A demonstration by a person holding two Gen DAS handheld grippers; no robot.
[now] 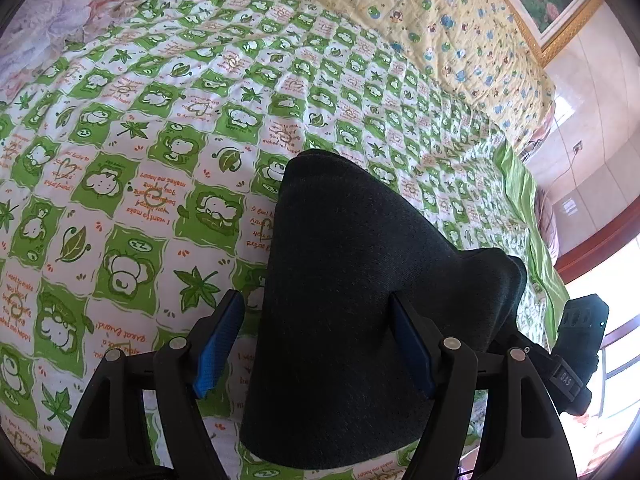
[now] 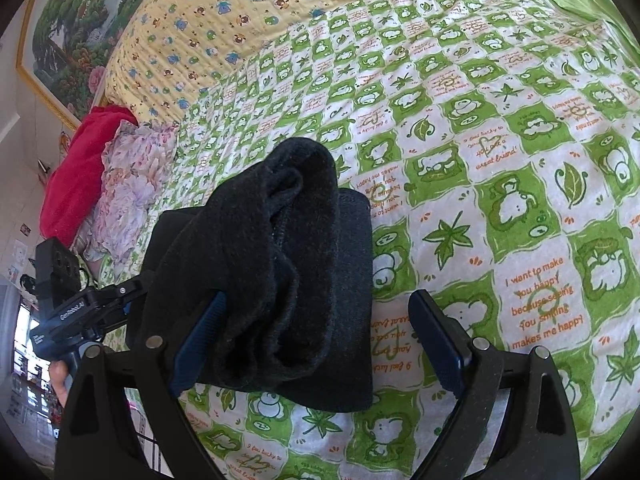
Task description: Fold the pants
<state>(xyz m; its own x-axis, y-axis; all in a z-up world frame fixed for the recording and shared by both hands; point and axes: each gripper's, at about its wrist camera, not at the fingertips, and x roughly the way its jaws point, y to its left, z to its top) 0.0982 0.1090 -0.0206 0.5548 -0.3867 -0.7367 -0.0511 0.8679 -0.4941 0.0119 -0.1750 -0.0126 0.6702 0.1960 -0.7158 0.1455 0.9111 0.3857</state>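
The green-and-white checked quilt is covering most of the bed, and the black pants are lying on it near its close edge as a thick, bunched bundle. The left gripper is standing released, its blue pads spread with the dark cloth lying between them and nothing pinched. The right gripper is likewise hanging slack and wide, its left pad touching the bundle's side while the right pad is sitting apart over bare quilt.

The main risk is that the layers are sitting loosely: a closing pad is likely to be catching only the top layer, dragging the fold open, or nipping the quilt along with the cloth and rucking it. Lying so near the bed's edge, the bundle may also be sliding off if pushed.

The left wrist view is showing one smooth dark surface, hiding the layering. The right wrist view is revealing rolled inner folds and a flat band beneath, plus a red cloth and a floral pillow farther off.
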